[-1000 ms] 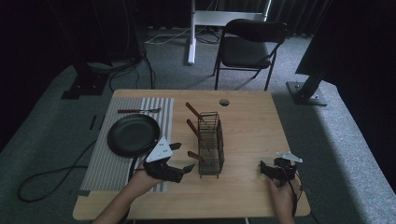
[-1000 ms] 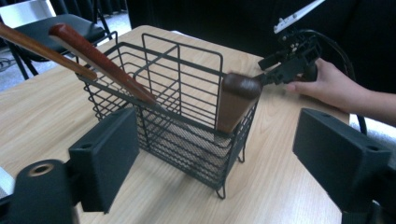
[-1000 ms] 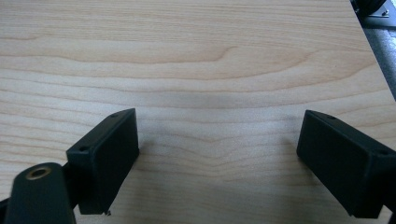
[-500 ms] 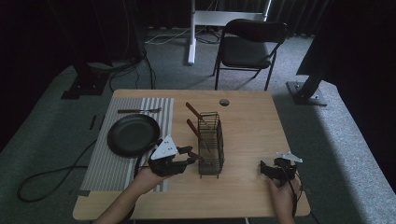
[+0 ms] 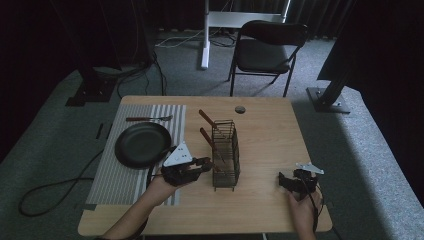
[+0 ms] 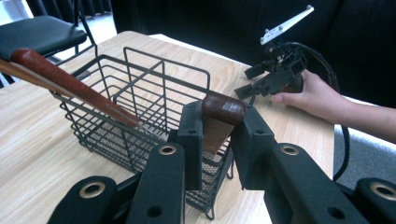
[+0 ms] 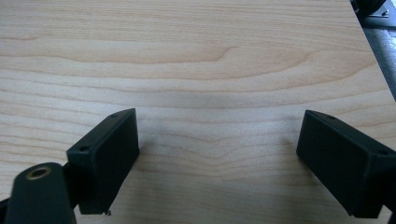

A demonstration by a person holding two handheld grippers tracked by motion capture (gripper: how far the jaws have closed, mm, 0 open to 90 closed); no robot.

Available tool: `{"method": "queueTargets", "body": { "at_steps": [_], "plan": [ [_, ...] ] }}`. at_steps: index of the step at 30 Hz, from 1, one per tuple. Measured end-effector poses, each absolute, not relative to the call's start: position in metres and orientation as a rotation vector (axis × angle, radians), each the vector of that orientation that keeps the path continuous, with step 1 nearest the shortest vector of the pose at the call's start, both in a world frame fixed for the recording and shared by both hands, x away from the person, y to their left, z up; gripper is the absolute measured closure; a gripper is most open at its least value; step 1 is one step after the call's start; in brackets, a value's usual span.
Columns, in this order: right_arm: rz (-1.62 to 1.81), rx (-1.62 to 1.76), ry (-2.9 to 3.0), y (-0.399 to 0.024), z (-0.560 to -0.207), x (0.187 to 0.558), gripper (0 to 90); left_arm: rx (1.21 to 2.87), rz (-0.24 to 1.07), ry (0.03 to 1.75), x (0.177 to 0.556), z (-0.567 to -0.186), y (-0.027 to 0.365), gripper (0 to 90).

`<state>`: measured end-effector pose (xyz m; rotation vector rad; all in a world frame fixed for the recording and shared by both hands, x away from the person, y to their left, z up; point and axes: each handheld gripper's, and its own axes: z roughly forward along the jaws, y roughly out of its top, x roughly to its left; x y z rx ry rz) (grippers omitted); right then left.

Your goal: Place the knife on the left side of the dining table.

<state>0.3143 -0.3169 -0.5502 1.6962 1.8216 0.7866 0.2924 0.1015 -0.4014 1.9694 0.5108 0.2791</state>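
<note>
Right now the left gripper (image 6: 215, 140) pinches a wooden handle (image 6: 219, 116) poking from the wire basket (image 5: 225, 152) mid-table; a skewed pull could tip that basket. Over at four o'clock the right gripper (image 7: 217, 163) rests wide apart, holding nothing, and I can read no writing anywhere.

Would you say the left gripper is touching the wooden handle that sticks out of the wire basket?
Touching. In the left gripper view, the left gripper has both jaws pressed against the sides of the wooden handle, no gap showing, at the near end of the wire basket.
</note>
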Motion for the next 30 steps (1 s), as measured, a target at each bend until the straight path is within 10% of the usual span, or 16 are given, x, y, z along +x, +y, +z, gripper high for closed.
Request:
{"method": "queueTargets", "body": {
  "at_steps": [30],
  "plan": [
    [0.787, 1.696, 1.822, -0.317, -0.55, 0.314, 11.9, 1.857, 0.315, 0.456, 0.274, -0.346, 0.134, 75.4]
  ]
}}
